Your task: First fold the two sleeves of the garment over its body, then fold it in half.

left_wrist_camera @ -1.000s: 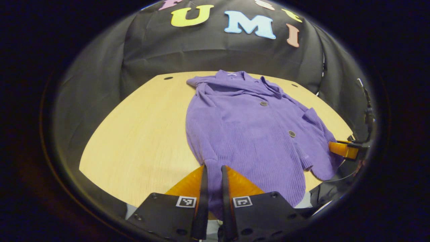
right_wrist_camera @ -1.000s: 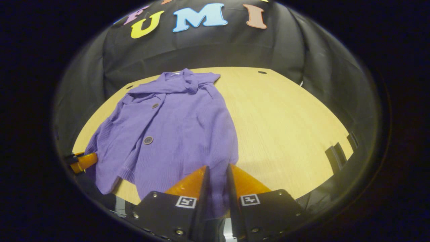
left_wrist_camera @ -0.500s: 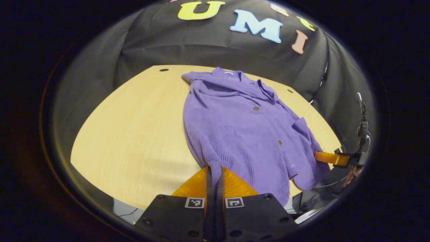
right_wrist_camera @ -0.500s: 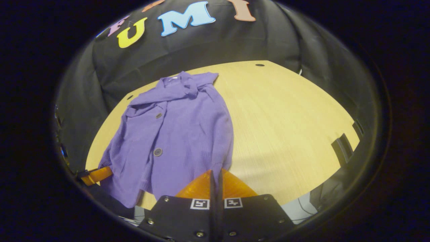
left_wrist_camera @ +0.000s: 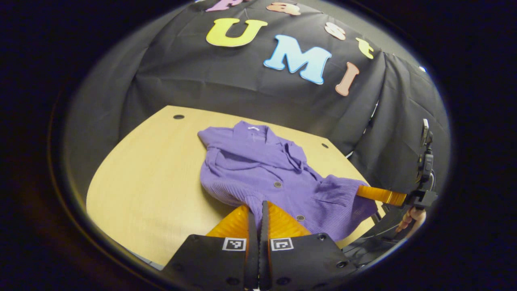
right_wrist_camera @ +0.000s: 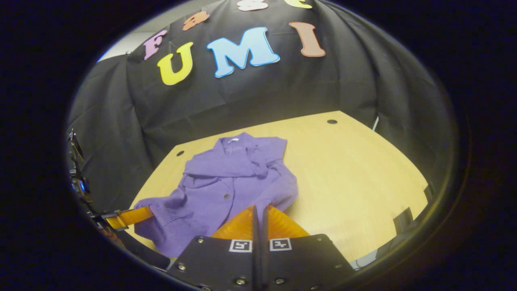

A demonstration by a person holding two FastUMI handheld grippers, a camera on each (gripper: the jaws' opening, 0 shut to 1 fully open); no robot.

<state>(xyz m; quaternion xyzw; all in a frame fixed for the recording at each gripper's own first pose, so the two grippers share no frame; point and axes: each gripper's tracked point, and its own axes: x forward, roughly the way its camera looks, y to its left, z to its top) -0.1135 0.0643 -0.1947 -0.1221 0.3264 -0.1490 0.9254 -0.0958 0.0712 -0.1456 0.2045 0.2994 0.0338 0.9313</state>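
Hem corners of the purple cardigan point(left_wrist_camera: 262, 178) are pinched in both closed grippers, left gripper point(left_wrist_camera: 258, 210) and right gripper point(right_wrist_camera: 259, 214). Its collar point(left_wrist_camera: 250, 133) lies straight ahead of both on the wooden table point(left_wrist_camera: 141, 173), long axis running away, so I judge the half-fold carries forward.

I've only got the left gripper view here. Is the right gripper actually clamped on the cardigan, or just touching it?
Observer: Clamped. In the right gripper view, the right gripper has both fingers pressed together on the hem of the purple cardigan.
Operator: What's on the table out past that side?
Observer: The table stretches on beside the cardigan, and two black clips sit on its near edge.
Operator: How does my left gripper look from over there?
Observer: The left gripper meets the other hem corner, which appears lifted off the table.
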